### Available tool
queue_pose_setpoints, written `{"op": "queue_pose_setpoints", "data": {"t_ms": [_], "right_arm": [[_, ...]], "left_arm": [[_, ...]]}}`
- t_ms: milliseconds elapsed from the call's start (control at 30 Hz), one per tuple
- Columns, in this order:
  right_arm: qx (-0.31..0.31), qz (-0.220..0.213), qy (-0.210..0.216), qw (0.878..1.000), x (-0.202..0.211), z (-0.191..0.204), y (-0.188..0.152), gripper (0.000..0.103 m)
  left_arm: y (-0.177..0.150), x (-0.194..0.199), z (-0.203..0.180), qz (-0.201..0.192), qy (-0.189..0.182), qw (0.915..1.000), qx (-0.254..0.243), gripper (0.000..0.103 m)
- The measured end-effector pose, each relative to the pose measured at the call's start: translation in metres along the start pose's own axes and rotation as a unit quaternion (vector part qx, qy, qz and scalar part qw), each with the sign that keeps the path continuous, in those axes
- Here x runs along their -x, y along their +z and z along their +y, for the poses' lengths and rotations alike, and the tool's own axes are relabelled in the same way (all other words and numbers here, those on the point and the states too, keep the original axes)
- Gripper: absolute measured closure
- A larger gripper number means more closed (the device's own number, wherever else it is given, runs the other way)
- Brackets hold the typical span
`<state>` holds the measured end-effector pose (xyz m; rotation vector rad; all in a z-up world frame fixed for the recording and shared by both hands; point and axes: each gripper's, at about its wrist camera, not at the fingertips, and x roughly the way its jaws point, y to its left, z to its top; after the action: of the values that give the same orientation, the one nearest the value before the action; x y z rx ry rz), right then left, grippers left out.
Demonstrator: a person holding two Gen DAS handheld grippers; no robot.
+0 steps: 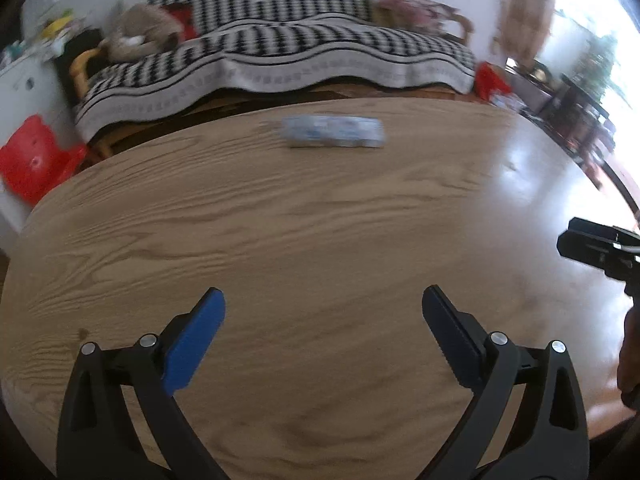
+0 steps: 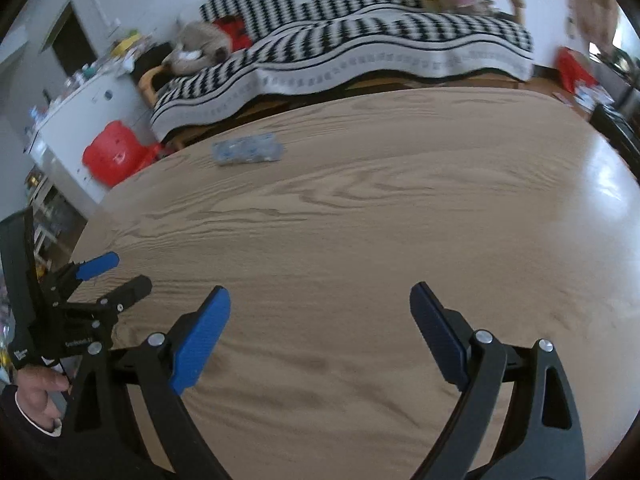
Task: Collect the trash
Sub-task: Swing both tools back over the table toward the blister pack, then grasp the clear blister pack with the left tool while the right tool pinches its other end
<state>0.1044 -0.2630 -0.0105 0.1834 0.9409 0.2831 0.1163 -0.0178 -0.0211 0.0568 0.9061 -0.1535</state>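
Note:
A flat blue-and-white plastic wrapper lies near the far edge of the wooden table. It also shows in the right wrist view, far left of centre. My left gripper is open and empty, low over the table's near side, well short of the wrapper. My right gripper is open and empty too, over the near side. The left gripper shows at the left edge of the right wrist view, and the right gripper's body at the right edge of the left wrist view.
Beyond the table stands a sofa with a black-and-white patterned cover and a stuffed toy. A red plastic chair stands off the table's left side by a white cabinet. Glare lies on the table's right part.

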Motion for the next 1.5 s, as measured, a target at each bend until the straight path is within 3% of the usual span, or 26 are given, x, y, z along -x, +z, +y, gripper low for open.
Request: {"op": "queue_pose_setpoints", "data": {"t_ms": [100,200,467,600,667,833,933,1000,1100,1167,1233,1333,1500], "right_arm": [[0.018,0.005,0.012,1.000,-0.028,0.022,0.016,0.015],[0.053,0.014,0.022,0.998,-0.059,0.039,0.039,0.015],[0.045,0.019,0.099,0.994,-0.119,0.028,0.123,0.015],[0.062,0.038,0.112,0.991,-0.150,0.021,0.153,0.015],[0.072,0.045,0.113,0.990,-0.159,0.017,0.157,0.016],[0.082,0.062,0.146,0.984,-0.183,0.017,0.160,0.020],[0.091,0.064,0.166,0.980,-0.188,0.022,0.162,0.033],[0.092,0.072,0.179,0.977,-0.191,0.027,0.161,0.052],[0.086,0.080,0.190,0.975,-0.196,0.027,0.160,0.073],[0.079,0.078,0.191,0.975,-0.195,0.023,0.159,0.077],[0.071,0.077,0.193,0.976,-0.192,0.019,0.157,0.078],[0.061,0.076,0.196,0.976,-0.185,0.012,0.154,0.081],[0.061,0.078,0.203,0.974,-0.164,0.010,0.141,0.088]], "left_arm": [[0.014,-0.014,0.025,0.005,0.002,0.9997,0.024,0.007],[0.029,-0.023,0.032,-0.001,0.000,0.9999,0.017,0.007],[0.090,-0.070,0.033,-0.030,0.004,0.9937,-0.108,0.007],[0.106,-0.108,0.041,-0.017,-0.026,0.9929,-0.115,0.007],[0.113,-0.128,0.043,0.000,-0.038,0.9926,-0.115,0.007],[0.126,-0.144,0.033,0.000,-0.078,0.9886,-0.129,0.007],[0.131,-0.150,0.025,0.000,-0.090,0.9856,-0.143,0.007],[0.133,-0.151,0.021,-0.003,-0.099,0.9836,-0.151,0.009],[0.130,-0.151,0.013,0.000,-0.107,0.9797,-0.169,0.023],[0.127,-0.146,0.011,-0.007,-0.103,0.9788,-0.176,0.027],[0.125,-0.141,0.014,-0.009,-0.111,0.9782,-0.175,0.041],[0.121,-0.133,0.018,-0.004,-0.127,0.9773,-0.170,0.051],[0.111,-0.120,0.022,0.003,-0.144,0.9776,-0.153,0.060]]}}
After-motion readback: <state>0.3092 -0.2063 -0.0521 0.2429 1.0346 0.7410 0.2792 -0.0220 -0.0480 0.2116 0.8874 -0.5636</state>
